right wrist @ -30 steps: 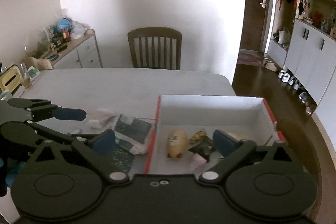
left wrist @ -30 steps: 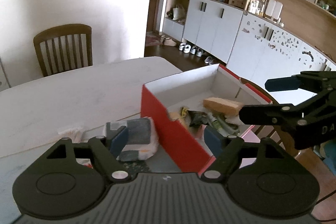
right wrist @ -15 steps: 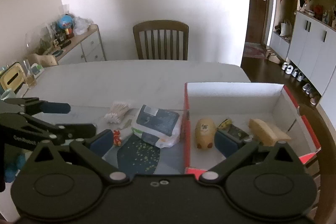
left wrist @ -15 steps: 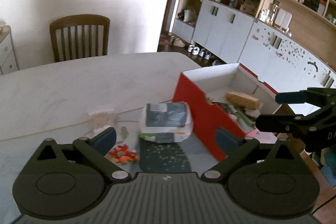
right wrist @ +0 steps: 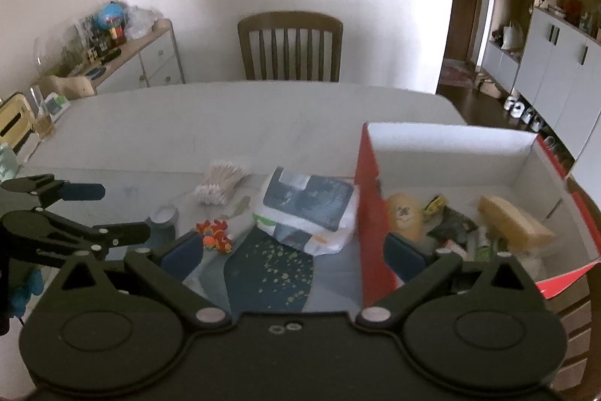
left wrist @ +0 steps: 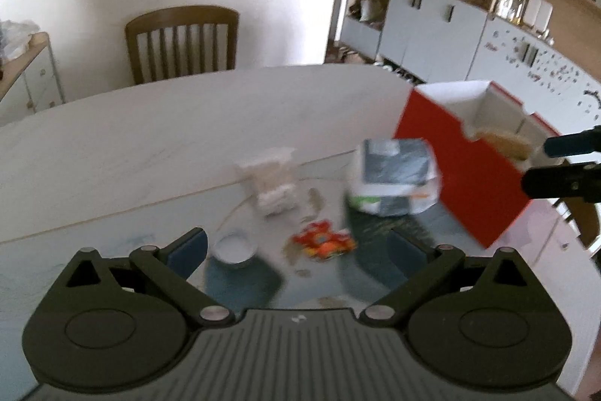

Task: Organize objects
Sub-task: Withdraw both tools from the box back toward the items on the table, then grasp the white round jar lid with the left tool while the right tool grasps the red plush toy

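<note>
Since a second ago both grippers have swung away from the red box toward the loose things on the table, and the left gripper's jaws have gone from partly spread to fully wide.

Left gripper (left wrist: 296, 247): jaws spread wide, nothing between the pads; it hangs above a small round white-lidded tin (left wrist: 234, 248) and an orange-red toy (left wrist: 323, 243).

Right gripper (right wrist: 295, 250): jaws spread wide, nothing pinched; it hangs over the near edge of the table, with the box's red side wall in front of its right finger.

Table (right wrist: 210, 115): pale top, with a dark mat speckled green (right wrist: 270, 273) on its near part.

Loose items, left to right in the right wrist view: tin (right wrist: 163, 215); toy (right wrist: 214, 231); bundle of cotton swabs (right wrist: 221, 181); wrapped white and dark blue packet (right wrist: 308, 209), just beside the box, resting partly on the mat.

Red box (right wrist: 375, 175): open top, white inside, standing at the table's right end. Contents: a tan oval piece (right wrist: 405, 216), a dark crumpled wrapper (right wrist: 450, 222), a pale wooden block (right wrist: 514, 222), small bits beneath, too small to tell.

Background: wooden chair (right wrist: 291, 44) at the far side; sideboard (right wrist: 139, 51) to the left; white cupboards (left wrist: 432, 21) to the right.
</note>
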